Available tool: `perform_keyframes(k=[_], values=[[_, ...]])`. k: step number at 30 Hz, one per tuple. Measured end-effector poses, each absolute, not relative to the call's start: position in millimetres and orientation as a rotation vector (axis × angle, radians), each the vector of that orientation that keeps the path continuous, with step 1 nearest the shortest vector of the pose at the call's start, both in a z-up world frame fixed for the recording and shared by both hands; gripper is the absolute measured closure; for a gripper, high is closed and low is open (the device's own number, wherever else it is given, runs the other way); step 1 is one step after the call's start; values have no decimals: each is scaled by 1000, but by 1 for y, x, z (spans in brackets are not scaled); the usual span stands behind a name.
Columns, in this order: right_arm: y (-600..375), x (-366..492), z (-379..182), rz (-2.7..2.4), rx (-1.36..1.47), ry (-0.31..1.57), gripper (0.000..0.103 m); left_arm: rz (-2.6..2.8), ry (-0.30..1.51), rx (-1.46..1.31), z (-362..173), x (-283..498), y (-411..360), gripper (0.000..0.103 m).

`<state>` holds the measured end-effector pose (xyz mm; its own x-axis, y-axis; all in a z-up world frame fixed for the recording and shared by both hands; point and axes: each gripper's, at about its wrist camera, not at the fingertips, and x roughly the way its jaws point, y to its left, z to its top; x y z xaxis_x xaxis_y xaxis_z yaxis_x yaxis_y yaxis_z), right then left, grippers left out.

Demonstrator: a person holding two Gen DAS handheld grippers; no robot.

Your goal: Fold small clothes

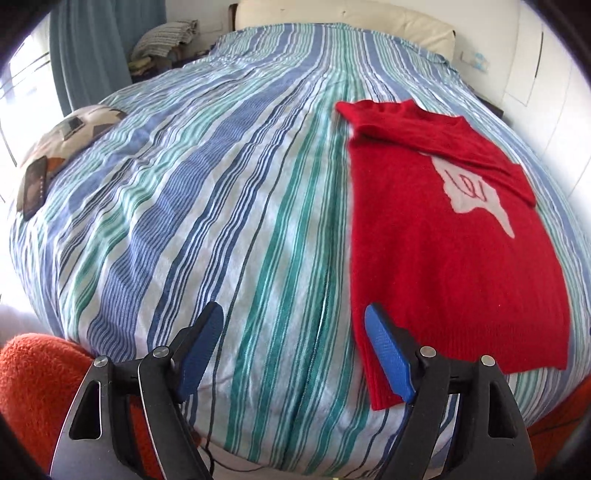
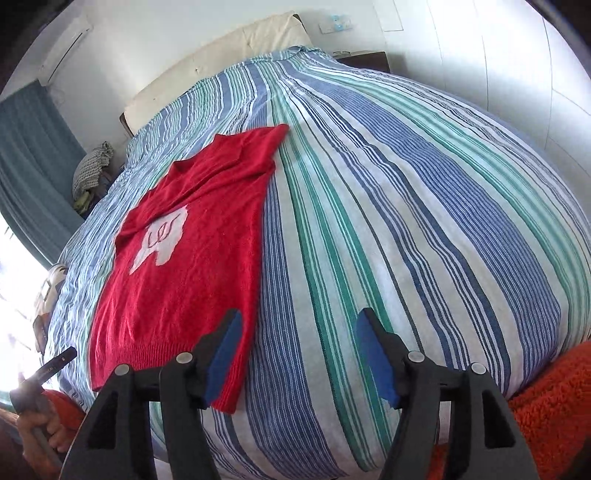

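A small red sweater (image 1: pixel 450 243) with a pale motif lies flat on the striped bedspread (image 1: pixel 221 221), sleeves folded across its chest. In the left wrist view my left gripper (image 1: pixel 295 328) is open and empty, above the bed's near edge, its right finger over the sweater's hem corner. In the right wrist view the sweater (image 2: pixel 184 266) lies left of centre. My right gripper (image 2: pixel 299 336) is open and empty, its left finger over the sweater's near right hem corner. The left gripper (image 2: pixel 40 376) shows at the far left, held in a hand.
An orange fuzzy blanket (image 1: pixel 33 384) hangs at the bed's near edge, also at the lower right of the right wrist view (image 2: pixel 554 406). A patterned cushion (image 1: pixel 66 136) and a dark phone (image 1: pixel 35 186) lie at the bed's left. A cream headboard (image 1: pixel 343 22) and white wall lie behind.
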<state>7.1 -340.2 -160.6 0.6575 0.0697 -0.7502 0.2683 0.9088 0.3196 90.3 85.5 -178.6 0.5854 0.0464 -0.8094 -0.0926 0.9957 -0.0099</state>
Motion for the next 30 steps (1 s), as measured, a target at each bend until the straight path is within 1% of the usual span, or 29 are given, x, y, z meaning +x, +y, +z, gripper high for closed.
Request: perform_keyframes(k=[12,14,18,22,30], values=[[-344,6,-160,-150,421,832,38,97,949,-84,-178,95,91,21],[-345,5,-159,-147,425,826,38,100,952,-88,-181,93,93,20],[-345,6,-159,-134,431,826,38,106,984,-96,-187,93,96,19],[-341,5,-156,-80,441,825,38,67,980,-127,-184,89,97,19],[-332,11,-161,-60,406,846,37,62,980,-38,-188,88,83,18]])
